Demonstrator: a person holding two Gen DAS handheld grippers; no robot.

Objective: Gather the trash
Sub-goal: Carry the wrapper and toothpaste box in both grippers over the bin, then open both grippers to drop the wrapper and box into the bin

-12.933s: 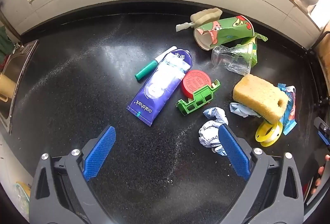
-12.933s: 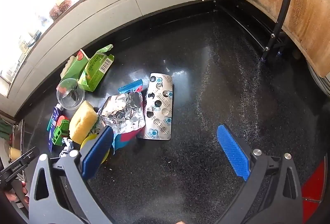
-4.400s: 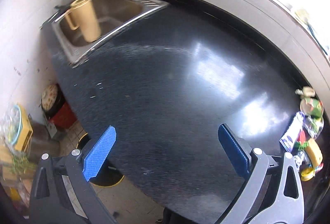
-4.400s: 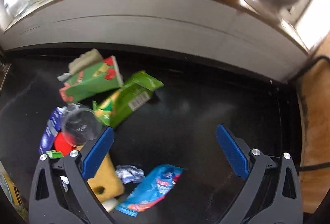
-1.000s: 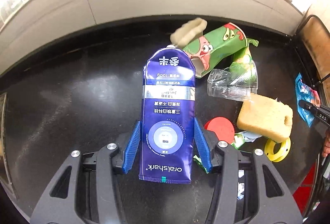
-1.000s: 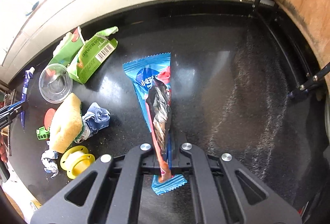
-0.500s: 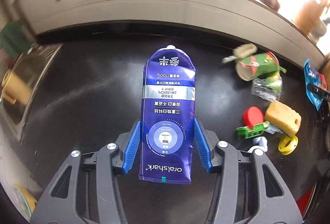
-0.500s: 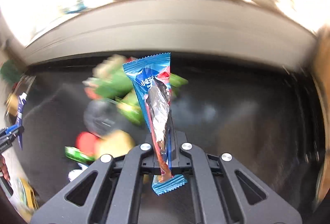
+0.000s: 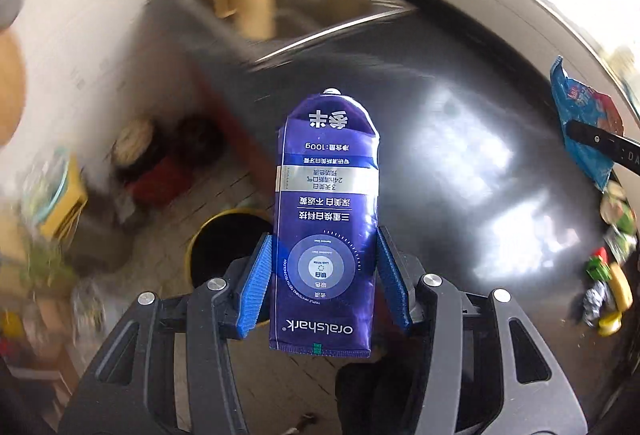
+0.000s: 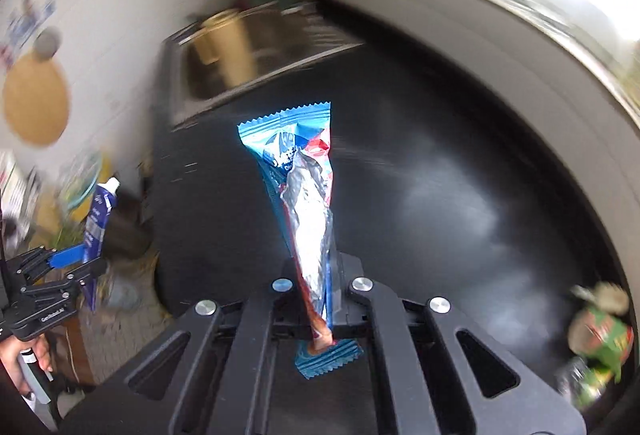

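Both views have swung off the cluttered end of the black counter within the last half-second, and now a yellow-rimmed black bin on the floor shows just behind the left gripper. That reads as the carry-to-bin leg of the job, with release likely next. The left gripper is clamped on the purple flattened toothpaste tube, cap end pointing away and held out past the counter edge. The right gripper is pinched tight on the crumpled blue-and-red foil snack wrapper, which stands upright over the counter, well apart from the steel sink. Leftover rubbish sits far right.
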